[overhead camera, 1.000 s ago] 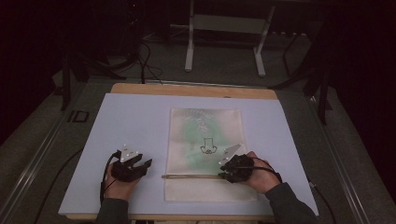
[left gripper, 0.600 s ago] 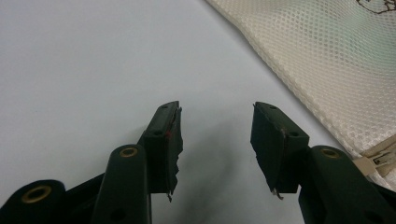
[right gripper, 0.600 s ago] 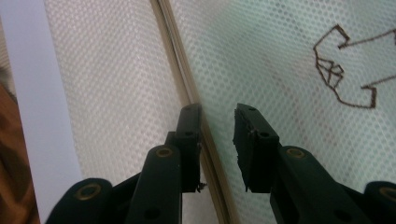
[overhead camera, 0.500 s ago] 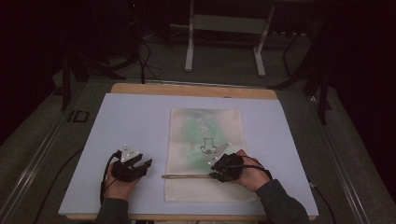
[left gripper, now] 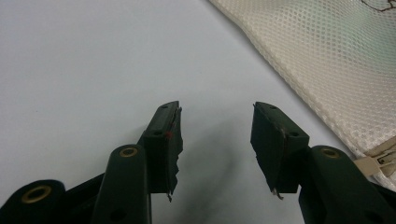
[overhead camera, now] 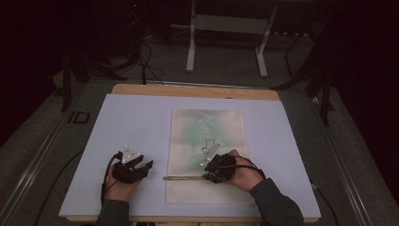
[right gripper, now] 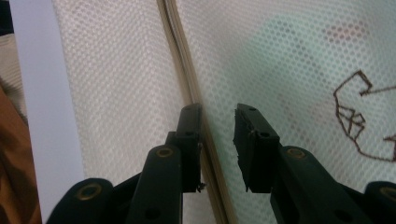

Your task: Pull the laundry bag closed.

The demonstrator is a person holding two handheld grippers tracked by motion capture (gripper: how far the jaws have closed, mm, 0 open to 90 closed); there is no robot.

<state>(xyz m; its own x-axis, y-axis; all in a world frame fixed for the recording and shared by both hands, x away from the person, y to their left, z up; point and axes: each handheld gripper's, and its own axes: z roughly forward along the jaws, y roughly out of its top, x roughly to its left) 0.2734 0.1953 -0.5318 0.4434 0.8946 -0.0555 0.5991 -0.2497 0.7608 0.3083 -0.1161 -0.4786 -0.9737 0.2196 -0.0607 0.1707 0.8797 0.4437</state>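
Zipper [right gripper: 189,88] of the mesh bag [overhead camera: 207,136] runs right btwn the right gripper [right gripper: 217,109] jaws, which stand parted w/ a narrow gap, nothing pinched yet; the beige zip line passes just inside the left-hand jaw in the right gripper view. Can't see the slider there. Bag lies flat on the white table cover [overhead camera: 131,122], centre-right, zip across its near part, w/ green contents and a dark embroidered outline showing thru the mesh. Left gripper [left gripper: 217,121] sits off the bag's near-left corner, jaws wide apart and empty, over bare cover; small beige tab [left gripper: 371,164] at bag edge just beside it. Step looks like lining up on the zip to work it. Next prob needs finding the pull and closing on it, left pinning the corner.
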